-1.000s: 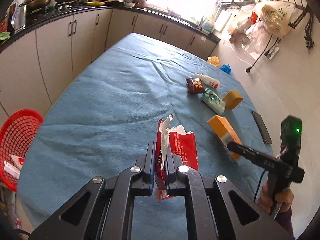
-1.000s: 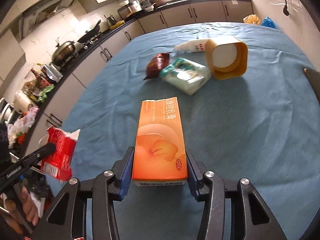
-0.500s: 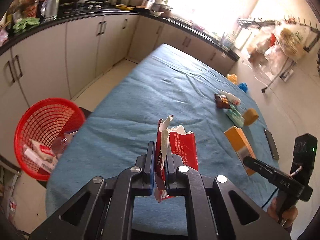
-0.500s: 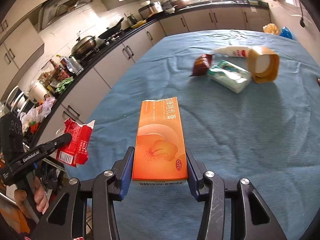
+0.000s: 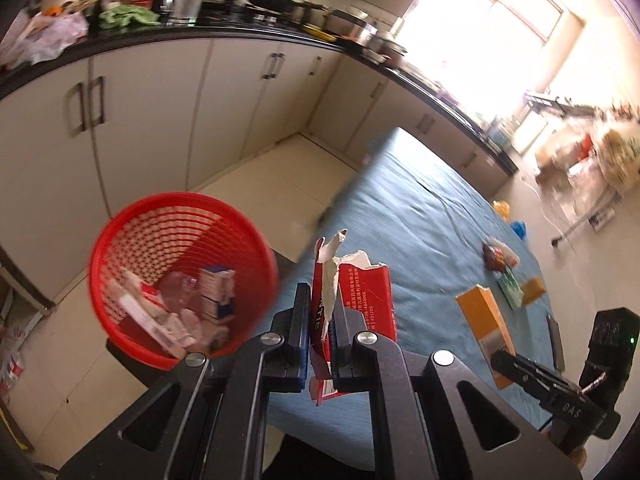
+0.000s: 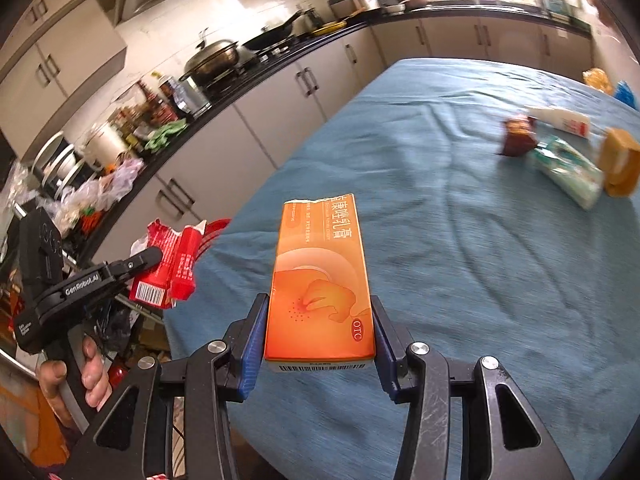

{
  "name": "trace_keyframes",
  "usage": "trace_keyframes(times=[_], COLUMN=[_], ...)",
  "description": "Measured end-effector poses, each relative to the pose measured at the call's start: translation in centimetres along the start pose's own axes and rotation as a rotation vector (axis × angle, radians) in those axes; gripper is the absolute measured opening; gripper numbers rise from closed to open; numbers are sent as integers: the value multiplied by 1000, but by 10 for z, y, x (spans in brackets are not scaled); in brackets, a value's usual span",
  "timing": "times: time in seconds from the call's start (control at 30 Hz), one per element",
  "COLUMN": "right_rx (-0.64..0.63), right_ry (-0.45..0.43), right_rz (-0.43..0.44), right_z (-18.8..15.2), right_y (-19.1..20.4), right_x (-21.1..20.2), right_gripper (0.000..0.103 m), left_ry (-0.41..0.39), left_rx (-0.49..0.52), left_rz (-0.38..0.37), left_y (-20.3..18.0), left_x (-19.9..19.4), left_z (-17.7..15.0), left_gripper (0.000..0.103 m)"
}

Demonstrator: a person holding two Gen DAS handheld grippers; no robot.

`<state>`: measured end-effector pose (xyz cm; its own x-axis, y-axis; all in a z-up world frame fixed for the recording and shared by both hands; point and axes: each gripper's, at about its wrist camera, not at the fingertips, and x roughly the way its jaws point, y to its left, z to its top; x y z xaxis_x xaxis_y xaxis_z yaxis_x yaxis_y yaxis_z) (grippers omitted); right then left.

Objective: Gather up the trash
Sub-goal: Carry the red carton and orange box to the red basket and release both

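My left gripper [image 5: 322,312] is shut on a torn red paper packet [image 5: 360,300], held over the near left corner of the blue-covered table [image 5: 420,216]. A red mesh basket [image 5: 132,232] with several discarded boxes inside stands on the floor just left of the packet. My right gripper [image 6: 318,332] is shut on a flat orange carton [image 6: 320,280] marked OTC, held above the tablecloth [image 6: 460,240]. The right wrist view also shows the left gripper [image 6: 148,258] with the red packet [image 6: 168,268] at the left, beyond the table edge. In the left wrist view the orange carton [image 5: 480,312] appears at the right.
On the far right of the table lie a brown wrapper [image 6: 518,140], a white tube [image 6: 560,120], a green-white tissue pack [image 6: 568,170] and a tan tape roll [image 6: 620,162]. A dark phone [image 5: 554,340] lies near the right edge. Kitchen cabinets [image 5: 140,120] and a cluttered counter run along the left.
Both grippers have swung left with their loads toward the table's left edge. The red basket has come from the picture's far left to just beside the red packet.
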<state>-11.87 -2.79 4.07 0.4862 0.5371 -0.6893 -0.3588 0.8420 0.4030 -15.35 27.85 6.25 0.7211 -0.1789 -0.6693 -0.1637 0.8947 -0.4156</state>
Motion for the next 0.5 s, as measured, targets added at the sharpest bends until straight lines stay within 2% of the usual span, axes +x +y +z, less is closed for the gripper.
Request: trace_keyframes(times=[0.27, 0.5], right_rx=[-84, -131], right_ry=[61, 98], right_rz=[58, 105], right_z=[16, 30], right_y=[49, 87], right_x=[47, 86], right_gripper=[51, 51], left_ry=[-30, -24], left_rx=[-78, -125], left_rz=[81, 116], left_y=[57, 92], left_x=[-4, 1], left_z=[12, 18], left_gripper=[7, 7])
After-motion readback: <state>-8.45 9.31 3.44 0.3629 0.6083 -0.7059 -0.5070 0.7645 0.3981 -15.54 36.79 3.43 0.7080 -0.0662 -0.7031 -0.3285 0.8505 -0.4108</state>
